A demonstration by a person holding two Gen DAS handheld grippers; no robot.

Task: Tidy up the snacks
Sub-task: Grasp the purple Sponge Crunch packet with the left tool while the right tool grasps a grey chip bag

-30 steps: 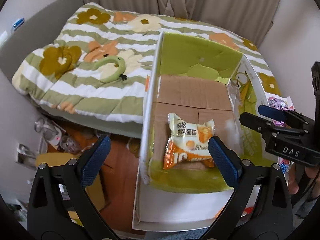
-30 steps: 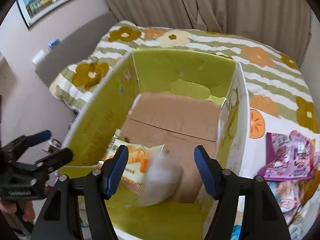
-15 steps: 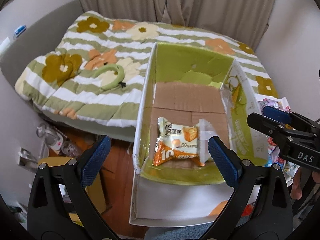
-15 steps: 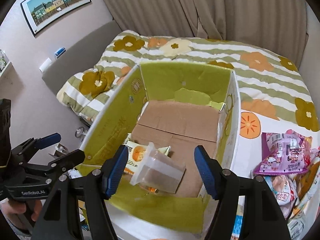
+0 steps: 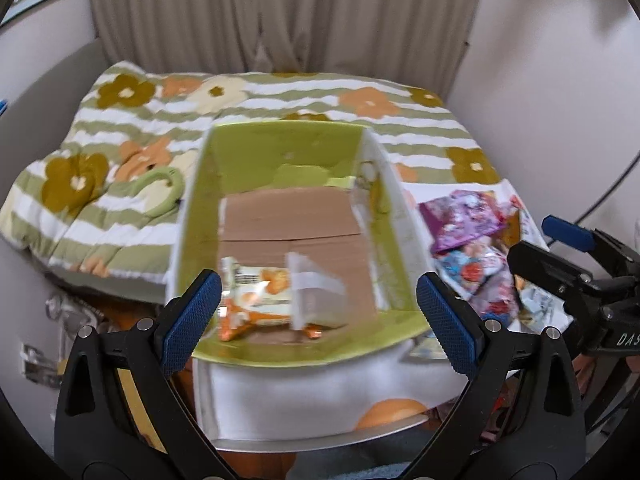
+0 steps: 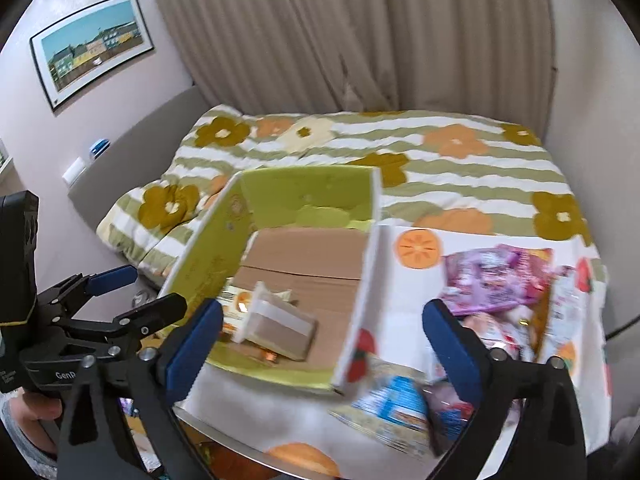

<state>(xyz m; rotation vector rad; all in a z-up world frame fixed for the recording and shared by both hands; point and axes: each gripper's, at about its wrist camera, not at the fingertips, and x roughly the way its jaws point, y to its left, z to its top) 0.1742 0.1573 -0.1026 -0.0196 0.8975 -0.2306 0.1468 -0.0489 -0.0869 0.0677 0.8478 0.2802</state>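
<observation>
My left hand-held gripper (image 5: 318, 312) stands wide with nothing between its blue pads, hanging over the near end of the green-lined cardboard box (image 5: 280, 152). My right hand-held gripper (image 6: 322, 334) has just been opening and now stands wide as well, with nothing gripped.

Two snacks lie on the brown floor of the box, near its front wall. One is an orange-and-white snack packet (image 5: 250, 300), flat, with printing on it that is too blurred for me to read. The other is a clear plastic cup snack (image 6: 276, 326) with a white rim, tipped on its side and resting partly over the packet.

To the right of the box, on a white cloth printed with orange fruit slices (image 6: 418, 246), the remaining snacks sit in a loose heap: a purple packet (image 6: 492, 280) at the far side, pink-and-red packets closer in, and a blue-and-white packet (image 6: 394, 402) nearest me. None of their print is legible.

From the left wrist view I can read "DAS" (image 5: 628, 338) in white on the body of the right gripper. From the right wrist view the left gripper's body shows "GenR" (image 6: 66, 375), cut off by my own finger.

Behind the box lies a bed with a green-striped flowered quilt (image 6: 440, 172).
</observation>
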